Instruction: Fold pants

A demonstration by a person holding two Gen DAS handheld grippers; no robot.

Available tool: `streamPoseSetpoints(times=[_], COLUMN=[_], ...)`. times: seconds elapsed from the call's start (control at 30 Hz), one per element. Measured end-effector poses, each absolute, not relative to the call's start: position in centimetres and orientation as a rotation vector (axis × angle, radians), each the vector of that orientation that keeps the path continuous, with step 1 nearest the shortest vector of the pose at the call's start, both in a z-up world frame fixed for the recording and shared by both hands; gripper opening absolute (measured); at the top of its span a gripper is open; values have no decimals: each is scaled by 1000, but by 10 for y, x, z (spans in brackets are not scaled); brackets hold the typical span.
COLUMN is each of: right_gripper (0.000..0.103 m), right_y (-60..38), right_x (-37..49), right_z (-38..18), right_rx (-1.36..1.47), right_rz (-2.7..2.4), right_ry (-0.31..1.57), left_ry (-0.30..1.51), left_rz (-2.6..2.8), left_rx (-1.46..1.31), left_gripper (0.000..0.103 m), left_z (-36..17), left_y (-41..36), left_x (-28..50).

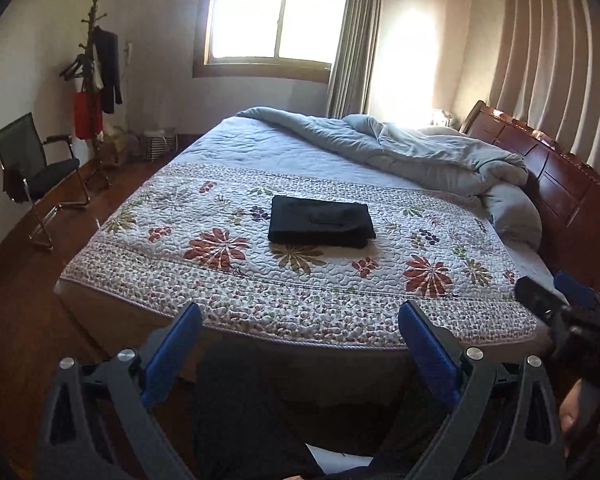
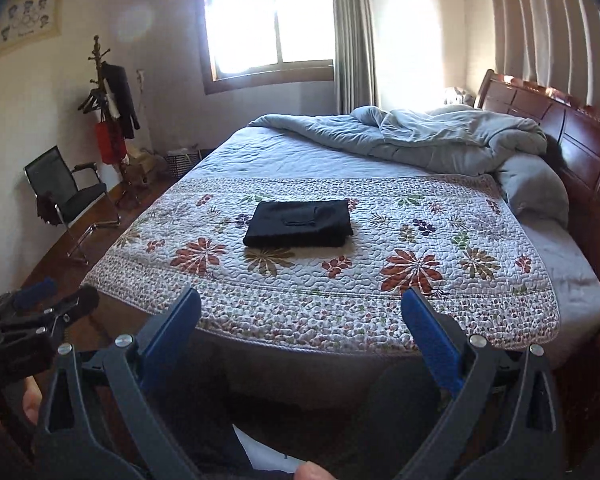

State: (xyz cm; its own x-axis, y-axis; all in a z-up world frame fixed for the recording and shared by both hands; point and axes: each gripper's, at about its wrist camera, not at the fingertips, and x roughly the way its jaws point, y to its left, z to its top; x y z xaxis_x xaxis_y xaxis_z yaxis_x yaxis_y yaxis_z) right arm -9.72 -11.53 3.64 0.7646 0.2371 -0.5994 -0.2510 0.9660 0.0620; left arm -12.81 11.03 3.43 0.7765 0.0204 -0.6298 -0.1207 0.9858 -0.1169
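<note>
Pants [image 1: 321, 221] folded on bedspread [image 1: 380, 280], well beyond left claw [image 1: 300, 312] and right claw [image 2: 300, 300], both released

Light source: window [image 1: 274, 16] far ahead of the tongs, blown out.
Glare: sunlit wall [image 2: 410, 36] beside curtain.
Edges: fisheye bending, dark corners.

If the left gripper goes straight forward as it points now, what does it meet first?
Probably the floral quilt at the bed's near edge, before the folded black pants farther on. The left gripper is open and holds nothing; depth is uncertain.
</note>
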Motion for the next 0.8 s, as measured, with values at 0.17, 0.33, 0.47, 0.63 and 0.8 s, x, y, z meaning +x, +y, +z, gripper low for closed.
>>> streamPoseSetpoints(times=[0.17, 0.33, 0.47, 0.63, 0.8], right_gripper=[100, 100, 100, 100, 100], right_y=[-110, -107, -103, -100, -98], right_x=[-100, -93, -87, -80, -70], right_z=[39, 37, 34, 33, 30], right_rx=[-25, -36, -48, -49, -41], right_rz=[282, 278, 280, 287, 293], right_ry=[643, 651, 660, 664, 677], left_ry=[670, 671, 666, 655, 643], left_rz=[99, 124, 135, 164, 177], left_rx=[-160, -165, -174, -153, -129], left_gripper=[99, 99, 99, 99, 99], left_z=[38, 35, 33, 34, 36], left_y=[113, 121, 126, 126, 122], left_x=[-131, -127, -123, -115, -107])
